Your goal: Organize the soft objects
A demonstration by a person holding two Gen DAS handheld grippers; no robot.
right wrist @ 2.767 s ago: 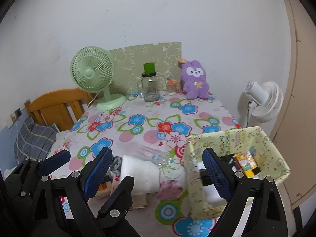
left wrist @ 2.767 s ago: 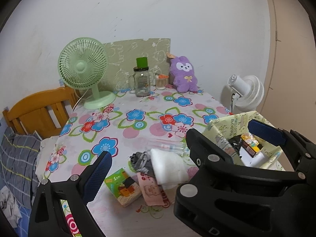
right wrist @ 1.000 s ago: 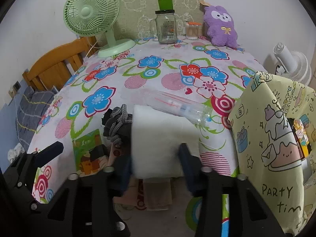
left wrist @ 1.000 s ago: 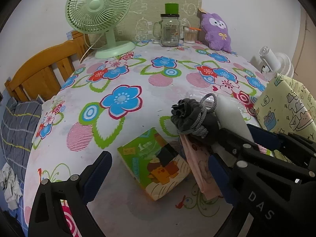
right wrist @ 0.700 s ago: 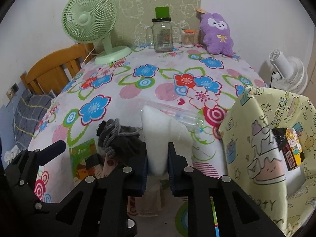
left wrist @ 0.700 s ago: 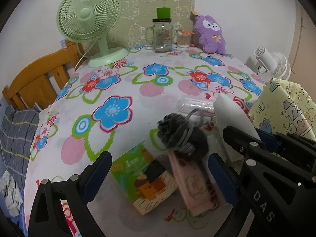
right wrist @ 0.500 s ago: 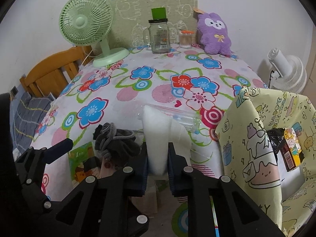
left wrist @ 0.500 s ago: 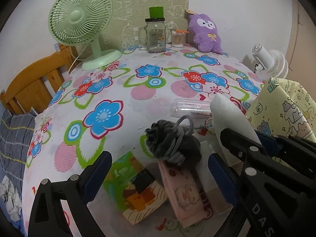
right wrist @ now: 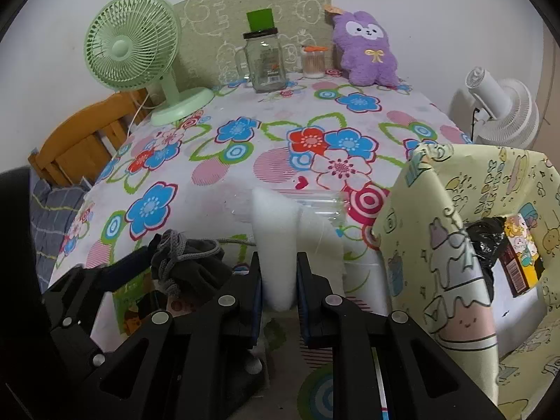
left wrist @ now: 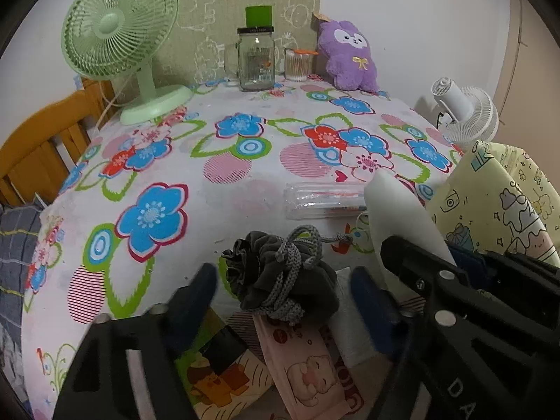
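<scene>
My right gripper point(right wrist: 278, 281) is shut on a folded white towel point(right wrist: 276, 241) and holds it upright above the table's near edge; the towel also shows in the left wrist view point(left wrist: 402, 224). My left gripper point(left wrist: 283, 290) is open, its blue fingers on either side of a grey drawstring pouch point(left wrist: 283, 276), apart from it. The pouch rests on a pink pack point(left wrist: 308, 367) and also shows in the right wrist view point(right wrist: 189, 266). A yellow patterned fabric bin point(right wrist: 455, 231) stands at the right.
A green picture book point(left wrist: 217, 374) lies beside the pink pack. A clear tube point(left wrist: 322, 199) lies mid-table. A green fan point(left wrist: 119, 35), glass jar point(left wrist: 255, 59), cotton swab jar point(left wrist: 297, 64) and purple plush point(left wrist: 350, 56) stand at the back. A white fan point(left wrist: 465, 115) stands off the right edge.
My right gripper shut on the white towel and lifted it upright. My left gripper moved in and its fingers narrowed around the grey pouch.
</scene>
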